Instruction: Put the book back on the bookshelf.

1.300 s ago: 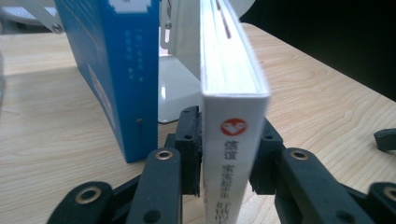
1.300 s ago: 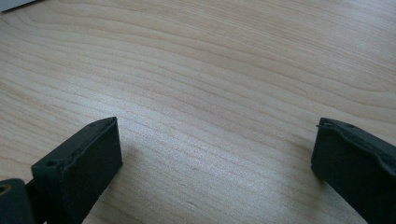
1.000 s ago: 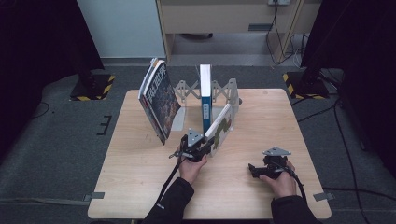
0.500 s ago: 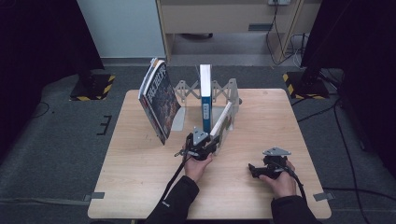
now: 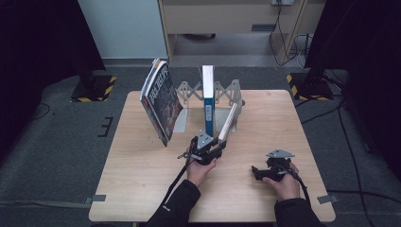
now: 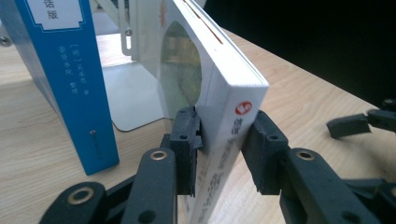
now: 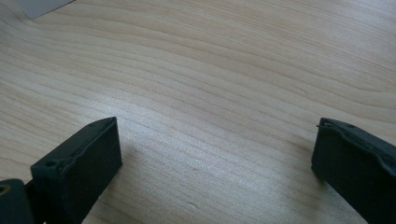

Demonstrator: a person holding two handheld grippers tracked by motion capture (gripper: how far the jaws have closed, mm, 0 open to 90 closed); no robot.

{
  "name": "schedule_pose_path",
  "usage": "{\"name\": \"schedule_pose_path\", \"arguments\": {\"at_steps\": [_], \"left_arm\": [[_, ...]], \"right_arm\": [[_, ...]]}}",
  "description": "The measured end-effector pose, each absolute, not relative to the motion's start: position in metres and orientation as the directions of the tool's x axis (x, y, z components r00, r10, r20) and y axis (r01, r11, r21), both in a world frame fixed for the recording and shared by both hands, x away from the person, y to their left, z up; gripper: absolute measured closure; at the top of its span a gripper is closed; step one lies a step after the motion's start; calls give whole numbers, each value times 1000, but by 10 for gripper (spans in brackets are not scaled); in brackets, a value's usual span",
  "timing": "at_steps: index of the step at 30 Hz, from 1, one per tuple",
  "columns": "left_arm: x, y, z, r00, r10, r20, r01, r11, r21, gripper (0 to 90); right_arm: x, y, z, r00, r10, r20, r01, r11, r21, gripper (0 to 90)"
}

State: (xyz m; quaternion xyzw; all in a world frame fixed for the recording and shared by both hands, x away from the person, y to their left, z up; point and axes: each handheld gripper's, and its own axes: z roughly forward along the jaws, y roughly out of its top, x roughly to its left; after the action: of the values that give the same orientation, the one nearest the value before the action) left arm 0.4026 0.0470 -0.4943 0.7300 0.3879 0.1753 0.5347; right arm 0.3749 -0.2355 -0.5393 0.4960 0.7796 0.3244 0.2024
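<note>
Centrally, left gripper [image 6: 219,154] clenched on tilted white paperback book [image 6: 224,93], at three o'clock of upright blue hardback book [image 6: 70,79]; right gripper [image 7: 215,163] released, jaws spread over pale wooden table [image 7: 224,70].

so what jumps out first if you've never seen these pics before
The left gripper draws the eye first: its jaws clamp the spine of a white book that leans tilted near the table's middle. Beside it a blue book stands upright in a metal rack, and a dark-covered book leans at the rack's left end. The right gripper rests open on bare wood at the near right.
</note>
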Motion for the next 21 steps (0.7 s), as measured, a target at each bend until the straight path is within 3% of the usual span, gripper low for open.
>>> {"name": "schedule_pose_path", "arguments": {"at_steps": [21], "left_arm": [[419, 36, -489, 640, 747, -181, 401, -124, 908, 670]], "right_arm": [[375, -235, -539, -423, 906, 5, 642, 296, 707, 15]]}}
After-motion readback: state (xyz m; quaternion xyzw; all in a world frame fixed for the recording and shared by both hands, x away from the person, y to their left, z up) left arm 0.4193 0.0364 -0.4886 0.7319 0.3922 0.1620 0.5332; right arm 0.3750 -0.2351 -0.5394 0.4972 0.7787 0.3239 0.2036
